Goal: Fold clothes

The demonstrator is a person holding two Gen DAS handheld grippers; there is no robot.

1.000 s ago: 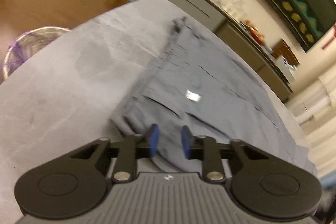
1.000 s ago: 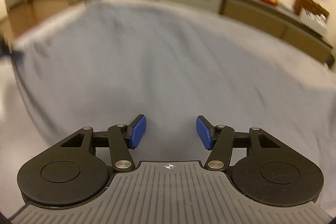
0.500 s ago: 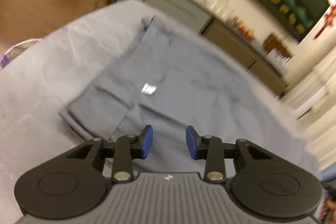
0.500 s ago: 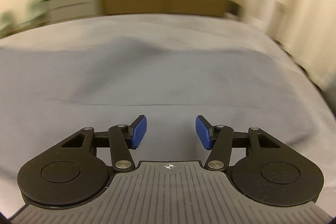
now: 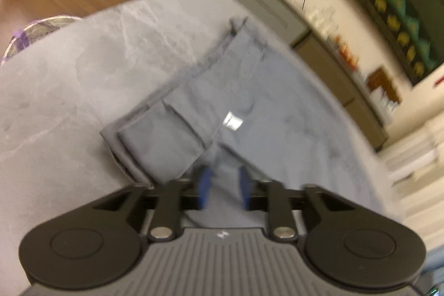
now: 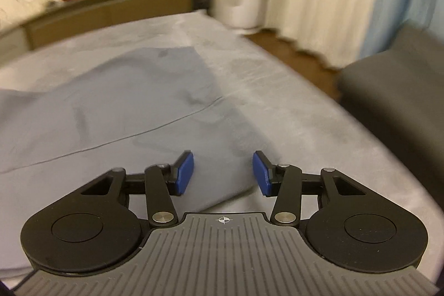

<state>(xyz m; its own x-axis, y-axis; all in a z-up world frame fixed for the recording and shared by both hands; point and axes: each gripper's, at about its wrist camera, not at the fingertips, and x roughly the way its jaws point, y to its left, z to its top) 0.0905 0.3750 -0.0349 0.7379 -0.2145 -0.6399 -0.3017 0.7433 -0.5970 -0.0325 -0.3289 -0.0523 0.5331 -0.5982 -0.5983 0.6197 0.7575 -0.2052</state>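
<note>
Jaws apart above grey trousers (image 5: pixel 249 90)

My left hand-held gripper (image 5: pixel 222 186) has widened its jaws and let go of the grey trousers (image 5: pixel 222 104), whose waist end now lies flat. My right hand-held gripper (image 6: pixel 223 174) has swung rightward toward their leg end.

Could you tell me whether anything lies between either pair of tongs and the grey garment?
Nothing visible does: the left tongs and right tongs both hang open directly over the grey fabric garment.
</note>
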